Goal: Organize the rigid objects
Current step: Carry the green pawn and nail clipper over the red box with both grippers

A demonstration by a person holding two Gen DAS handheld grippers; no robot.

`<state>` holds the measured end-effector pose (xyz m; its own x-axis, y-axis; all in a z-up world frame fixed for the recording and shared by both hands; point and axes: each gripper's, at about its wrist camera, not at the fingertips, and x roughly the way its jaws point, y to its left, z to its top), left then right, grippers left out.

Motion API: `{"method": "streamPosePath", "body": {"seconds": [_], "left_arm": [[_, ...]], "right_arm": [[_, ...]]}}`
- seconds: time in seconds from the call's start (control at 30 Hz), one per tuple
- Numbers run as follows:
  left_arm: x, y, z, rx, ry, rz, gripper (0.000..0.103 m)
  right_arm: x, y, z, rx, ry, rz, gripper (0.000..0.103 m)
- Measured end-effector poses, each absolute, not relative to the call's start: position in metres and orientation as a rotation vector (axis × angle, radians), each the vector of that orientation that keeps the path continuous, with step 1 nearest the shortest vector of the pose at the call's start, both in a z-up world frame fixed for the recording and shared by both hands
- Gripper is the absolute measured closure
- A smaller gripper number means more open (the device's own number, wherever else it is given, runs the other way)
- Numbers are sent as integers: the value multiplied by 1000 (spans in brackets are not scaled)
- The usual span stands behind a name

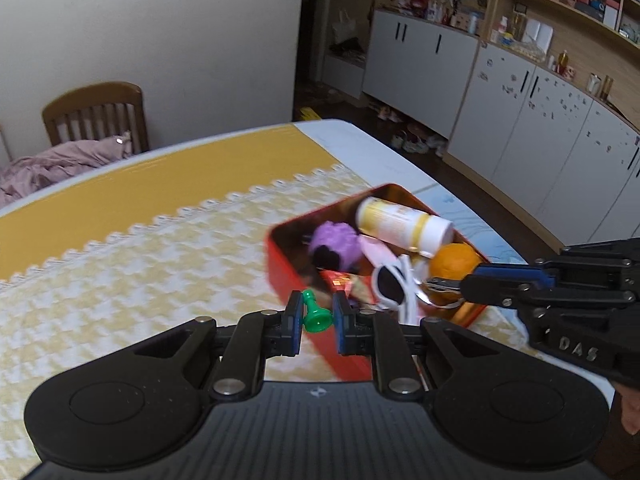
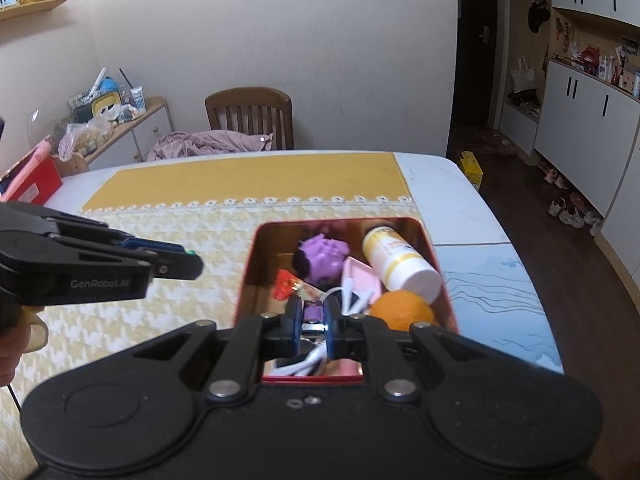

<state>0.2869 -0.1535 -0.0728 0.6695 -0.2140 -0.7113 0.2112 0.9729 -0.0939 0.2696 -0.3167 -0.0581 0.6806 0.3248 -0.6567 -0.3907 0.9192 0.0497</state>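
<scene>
Two grippers, left gripper (image 1: 316, 316) at tin (image 1: 276, 264) edge

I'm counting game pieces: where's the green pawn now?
In the left wrist view, the green pawn sits between the left gripper fingers, beside the red tin.

The left claw (image 1: 316, 316) is gripping a green pawn-shaped piece (image 1: 315, 312) just in front of the red tin (image 1: 280, 276) sitting on the counter (image 1: 120, 240). The right claw (image 1: 460, 290) is reaching over the tin, pinching a small metal item (image 1: 440, 283) beside an orange (image 1: 454, 264), white sunglasses (image 1: 394, 286) and a white bottle (image 1: 402, 224).
</scene>
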Motion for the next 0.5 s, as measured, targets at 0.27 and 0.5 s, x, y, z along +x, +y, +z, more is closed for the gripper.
{"method": "streamPosePath", "body": {"seconds": [0.27, 0.5], "left_arm": [[318, -191, -93, -2, 862, -223, 88], [345, -208, -106, 12, 879, -184, 88]], "right_arm": [[284, -326, -79, -154, 749, 472, 93], [293, -326, -89, -215, 754, 561, 93]]}}
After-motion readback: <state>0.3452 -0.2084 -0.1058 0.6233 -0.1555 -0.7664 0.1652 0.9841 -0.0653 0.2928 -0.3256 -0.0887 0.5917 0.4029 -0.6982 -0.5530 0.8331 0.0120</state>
